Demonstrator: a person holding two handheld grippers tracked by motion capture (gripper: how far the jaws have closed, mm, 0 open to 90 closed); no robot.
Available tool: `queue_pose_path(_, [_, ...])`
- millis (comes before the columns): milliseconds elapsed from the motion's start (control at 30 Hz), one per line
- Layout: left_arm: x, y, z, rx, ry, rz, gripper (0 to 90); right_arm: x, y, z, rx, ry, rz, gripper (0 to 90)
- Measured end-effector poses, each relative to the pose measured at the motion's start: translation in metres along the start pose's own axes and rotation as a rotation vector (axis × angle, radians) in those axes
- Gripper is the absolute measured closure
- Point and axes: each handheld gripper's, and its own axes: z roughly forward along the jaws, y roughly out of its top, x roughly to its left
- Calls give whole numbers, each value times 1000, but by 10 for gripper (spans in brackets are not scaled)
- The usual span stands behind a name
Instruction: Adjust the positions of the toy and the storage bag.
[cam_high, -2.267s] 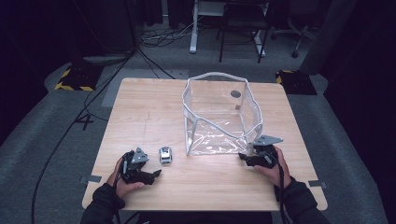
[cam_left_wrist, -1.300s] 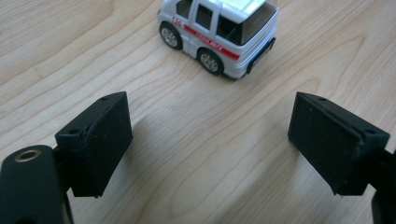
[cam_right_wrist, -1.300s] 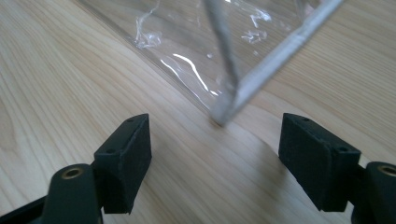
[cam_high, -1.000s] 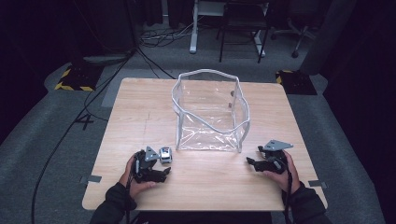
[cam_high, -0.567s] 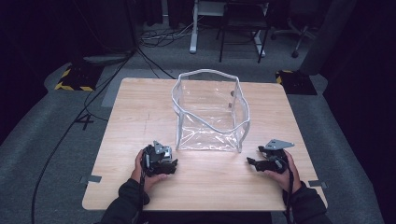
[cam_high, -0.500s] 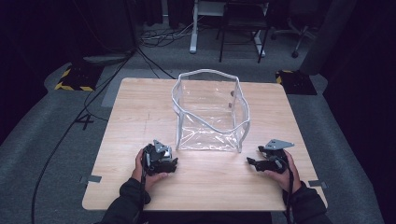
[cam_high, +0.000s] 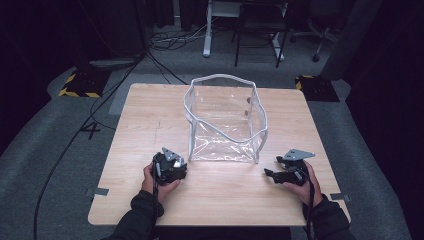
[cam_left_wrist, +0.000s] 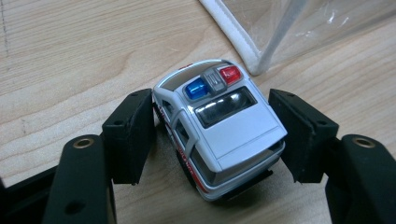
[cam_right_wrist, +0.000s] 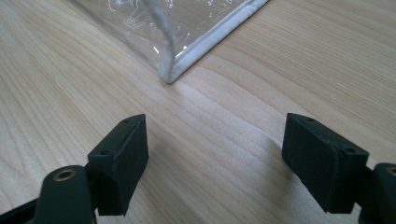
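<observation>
In the high view the left gripper (cam_high: 170, 166) sits over the toy police car (cam_left_wrist: 219, 126), so the car can't be made out there, & the gripper's pads are too small to tell if they touch it. In the left gripper view the car's side lettering, next to the left-hand pad, is too squeezed & partly hidden to read, its wheels are tucked under the body in shadow, & the clear bag (cam_left_wrist: 299, 23) beyond the claw is cut off by the top edge. In the right gripper view the bag past the claw is likewise cut by the top edge, both jaw arms run off the bottom, & the bag's contents can't be judged through the glare.
</observation>
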Motion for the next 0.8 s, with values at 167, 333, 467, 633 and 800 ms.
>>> queue_pose_path(167, [4, -2, -3, 3, -23, 17, 388, 0, 0, 0, 0, -1, 1, 231])
queue_pose_path(333, [4, -5, -7, -18, -62, 68, 472, 0, 0, 0, 0, 1, 0, 231])
queue_pose_path(467, [1, -8, -10, -25, -63, 82, 473, 0, 0, 0, -3, 0, -2, 232])
queue_pose_path(633, [-4, -11, -21, -81, -105, 91, 474, -1, -1, -1, 0, 2, -9, 241])
queue_pose_path(800, [-12, -12, -22, -78, -138, 145, 475, 0, -1, -2, 4, 2, -7, 245])
